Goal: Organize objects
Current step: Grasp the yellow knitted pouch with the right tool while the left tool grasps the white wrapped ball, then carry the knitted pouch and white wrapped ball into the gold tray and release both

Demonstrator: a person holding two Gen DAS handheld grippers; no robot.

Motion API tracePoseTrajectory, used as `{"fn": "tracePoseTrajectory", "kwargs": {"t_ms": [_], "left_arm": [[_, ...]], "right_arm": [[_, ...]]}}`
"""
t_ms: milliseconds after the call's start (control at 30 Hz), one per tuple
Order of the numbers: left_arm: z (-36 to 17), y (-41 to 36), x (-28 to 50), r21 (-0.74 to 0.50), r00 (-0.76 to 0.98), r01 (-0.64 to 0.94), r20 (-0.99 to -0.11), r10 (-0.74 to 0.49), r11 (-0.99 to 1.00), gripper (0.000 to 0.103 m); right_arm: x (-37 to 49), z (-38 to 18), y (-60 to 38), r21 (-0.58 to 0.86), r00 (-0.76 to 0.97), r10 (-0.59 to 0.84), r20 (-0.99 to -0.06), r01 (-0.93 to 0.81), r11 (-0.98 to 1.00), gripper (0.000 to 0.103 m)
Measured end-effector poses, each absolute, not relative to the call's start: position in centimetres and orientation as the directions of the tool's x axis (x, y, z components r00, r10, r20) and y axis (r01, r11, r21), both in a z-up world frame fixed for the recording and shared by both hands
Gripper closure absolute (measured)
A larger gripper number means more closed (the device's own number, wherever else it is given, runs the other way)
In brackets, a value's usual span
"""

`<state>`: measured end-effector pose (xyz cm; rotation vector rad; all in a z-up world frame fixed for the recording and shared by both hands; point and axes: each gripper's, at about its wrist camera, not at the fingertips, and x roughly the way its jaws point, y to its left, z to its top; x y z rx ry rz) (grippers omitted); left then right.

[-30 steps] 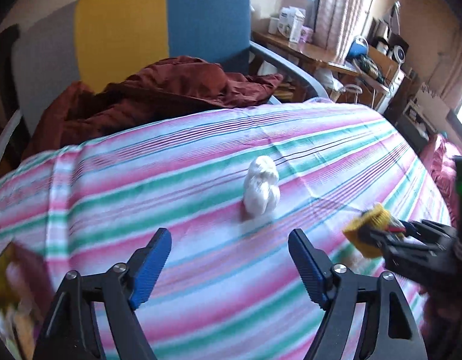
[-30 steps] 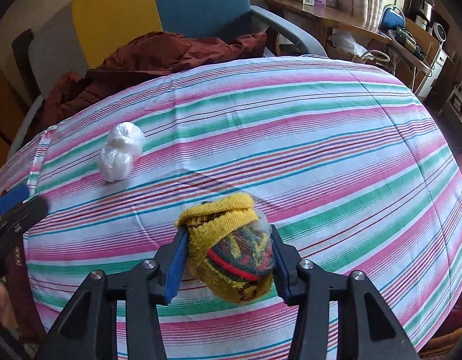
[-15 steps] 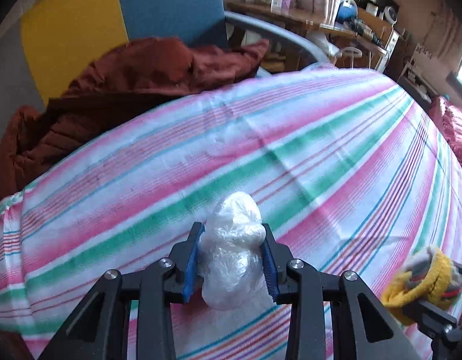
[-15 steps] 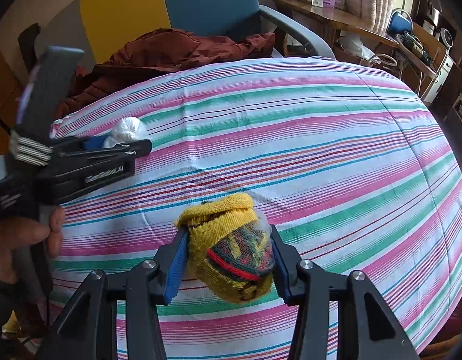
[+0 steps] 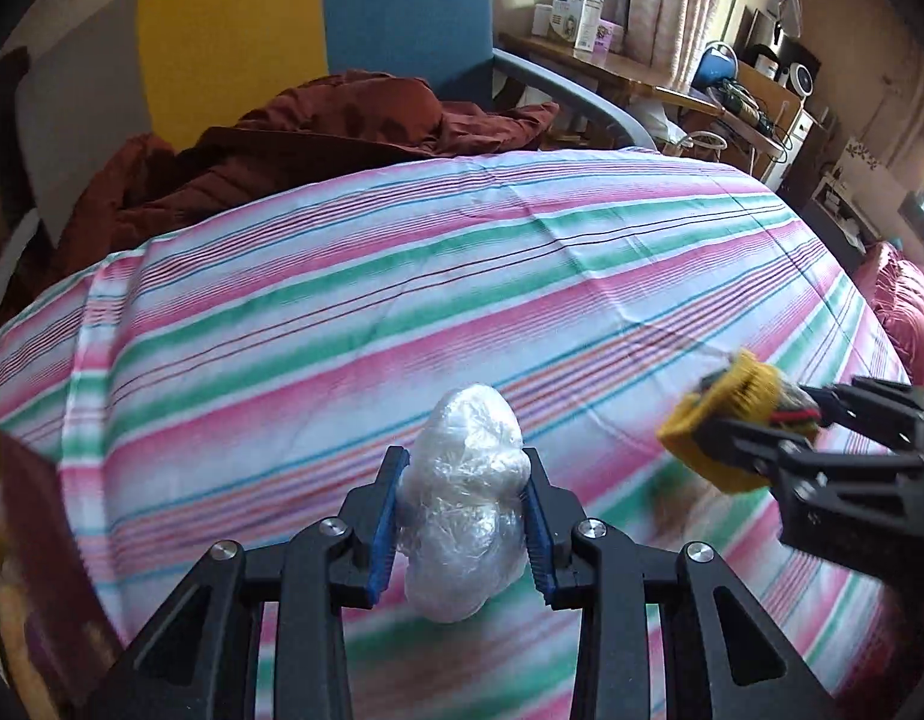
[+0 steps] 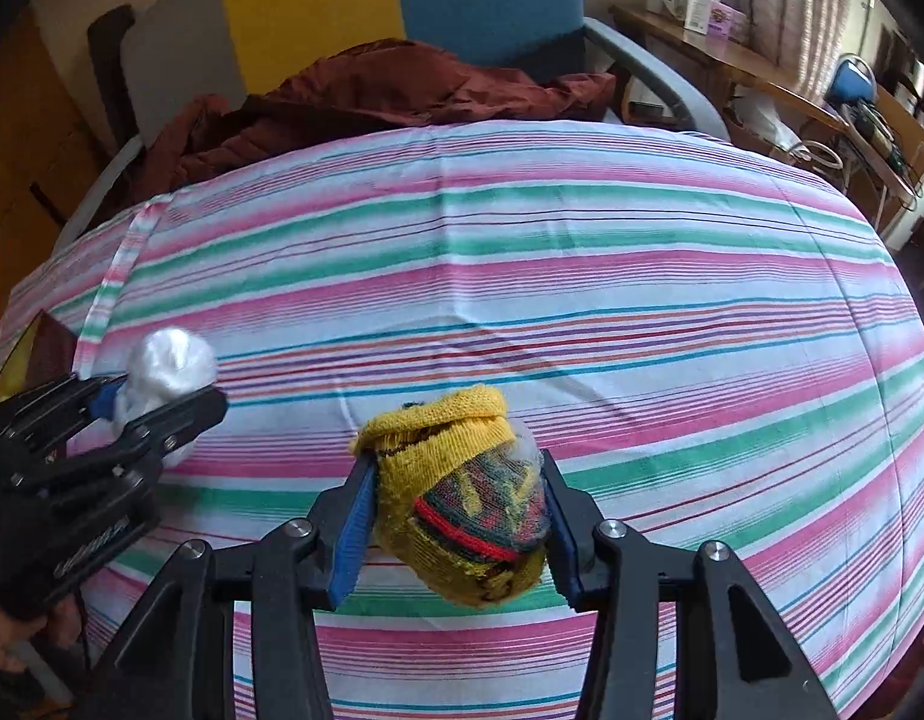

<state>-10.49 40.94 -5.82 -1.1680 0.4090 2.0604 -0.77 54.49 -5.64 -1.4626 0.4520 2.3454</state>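
Observation:
My left gripper (image 5: 465, 516) is shut on a white plastic-wrapped bundle (image 5: 465, 510) and holds it just above the striped cloth (image 5: 402, 276). The bundle also shows in the right wrist view (image 6: 165, 369), clamped in the left gripper (image 6: 162, 402) at the left side. My right gripper (image 6: 459, 516) is shut on a yellow knitted sock ball (image 6: 462, 498) with red and green pattern, held above the cloth. In the left wrist view the sock ball (image 5: 732, 420) and right gripper (image 5: 756, 420) are at the right.
A maroon garment (image 5: 318, 138) lies heaped on a yellow, blue and grey chair (image 5: 318, 18) behind the table. A wooden desk with boxes (image 5: 582, 6) stands at back right. A dark red object (image 5: 36, 516) sits at the cloth's left edge.
My left gripper closed on the white bundle and has lifted it toward the near side. The right gripper keeps holding the sock ball, nearly still.

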Motion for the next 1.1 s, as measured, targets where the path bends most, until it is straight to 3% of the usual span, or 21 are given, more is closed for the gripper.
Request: {"fn": "tracePoseTrajectory", "kwargs": {"t_ms": [533,1100], "left_arm": [[-1.8,32.7,-4.9,-0.046,-0.422,-0.7,-0.778,0.465,-0.712,0.066],[0.3,25.3,-3.9,-0.064,-0.479,-0.645,-0.742,0.468,-0.761,0.066]], "right_arm": [[-1.6,-5.7,52.6,0.108,-0.443,0.066,-0.894,-0.355,-0.929,0.054],[-2.4,-6.9,50.6,0.062,-0.393,0.06,-0.918,-0.292,-0.954,0.054]]}}
